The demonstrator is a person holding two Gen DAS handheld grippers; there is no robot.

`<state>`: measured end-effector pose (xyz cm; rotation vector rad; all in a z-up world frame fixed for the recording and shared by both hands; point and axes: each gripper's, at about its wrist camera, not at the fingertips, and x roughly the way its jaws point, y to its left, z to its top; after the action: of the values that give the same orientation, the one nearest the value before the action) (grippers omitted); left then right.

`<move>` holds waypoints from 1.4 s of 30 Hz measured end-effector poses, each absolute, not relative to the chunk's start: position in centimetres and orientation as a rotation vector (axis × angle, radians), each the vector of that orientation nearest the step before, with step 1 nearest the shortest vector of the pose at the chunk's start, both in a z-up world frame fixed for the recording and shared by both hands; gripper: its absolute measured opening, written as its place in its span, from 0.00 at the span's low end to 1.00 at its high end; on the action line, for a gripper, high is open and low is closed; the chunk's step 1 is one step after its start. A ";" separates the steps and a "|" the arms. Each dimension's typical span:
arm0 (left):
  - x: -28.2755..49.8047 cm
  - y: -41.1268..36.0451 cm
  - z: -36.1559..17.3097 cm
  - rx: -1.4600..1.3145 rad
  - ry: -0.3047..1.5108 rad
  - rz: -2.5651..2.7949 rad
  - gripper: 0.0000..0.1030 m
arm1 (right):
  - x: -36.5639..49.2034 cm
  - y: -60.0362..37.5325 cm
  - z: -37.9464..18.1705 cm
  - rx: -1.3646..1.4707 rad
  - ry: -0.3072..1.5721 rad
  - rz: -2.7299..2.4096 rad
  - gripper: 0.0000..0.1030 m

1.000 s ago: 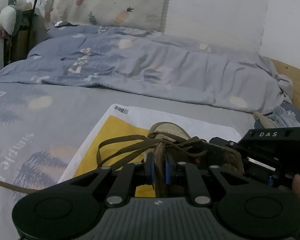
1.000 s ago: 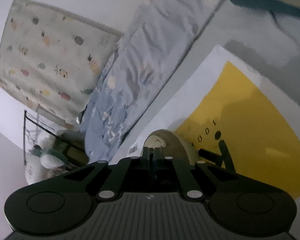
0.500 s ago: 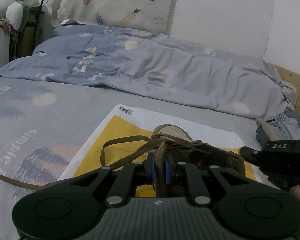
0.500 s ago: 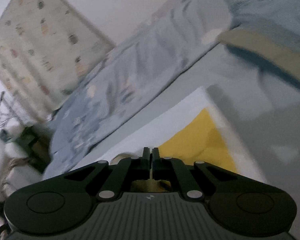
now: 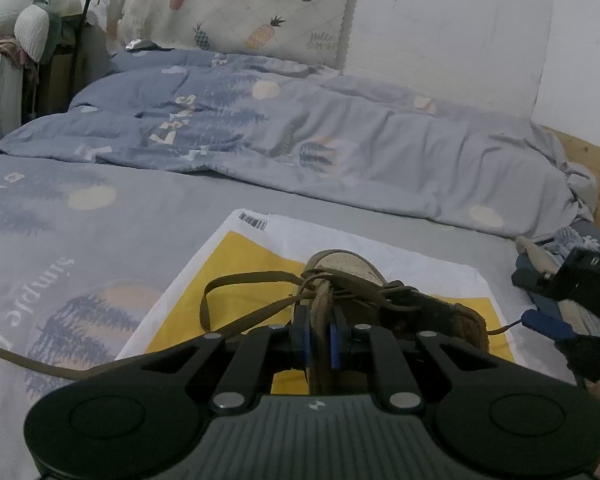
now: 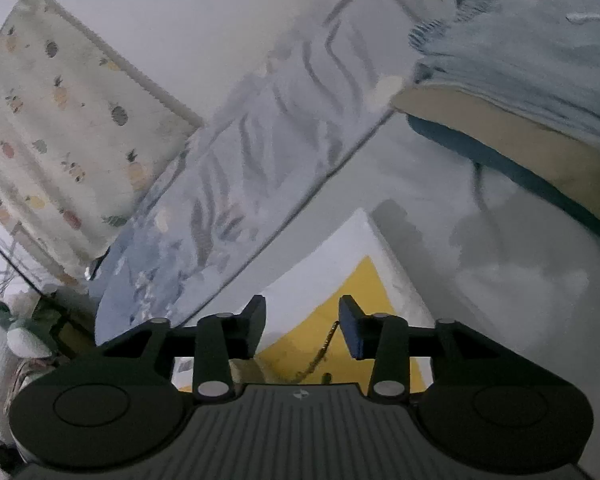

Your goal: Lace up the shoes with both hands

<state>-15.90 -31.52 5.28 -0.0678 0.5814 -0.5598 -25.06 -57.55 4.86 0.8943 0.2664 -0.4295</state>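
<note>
While you work, the whole scene rests on a bed (image 5: 148, 216) dressed in a grey-blue sheet printed with trees, pale discs and lettering. A rumpled duvet (image 5: 300, 140) of the same print lies across the far side, and behind it a pineapple-patterned cloth (image 5: 236, 4) leans on the white wall. A wooden bed frame (image 5: 592, 164) shows at the right edge, and a plush toy (image 5: 24, 16) sits far left. Folded pale blue clothing (image 6: 520, 64) lies on the sheet beyond your right side.

In front of you a white-and-yellow plastic mailer bag (image 5: 240, 256) lies flat on the sheet, and the brown shoe (image 5: 380, 304) sits on it, toe pointing away from you. Its brown lace (image 5: 236, 284) loops out to the left over the bag, with one long end trailing off across the sheet toward the left edge.

Your left gripper (image 5: 319, 340) is clamped on the shoe's upright tongue, both blue pads pressing its sides. Your right gripper (image 6: 302, 322) has just been opening: its jaws now stand apart, pointing over the corner of the bag, with a thin lace end (image 6: 324, 344) hanging loose in the gap and pressed by neither pad. In the left view that gripper sits off the shoe's right side.
</note>
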 end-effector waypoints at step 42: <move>-15.9 -31.6 5.5 -0.049 0.582 -0.555 0.08 | -22.4 -55.6 -0.3 1.423 0.281 -0.256 0.39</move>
<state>-15.86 -31.60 5.47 -0.0494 0.5824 -0.5551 -22.36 -55.57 -0.33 1.4231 0.2807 -0.2565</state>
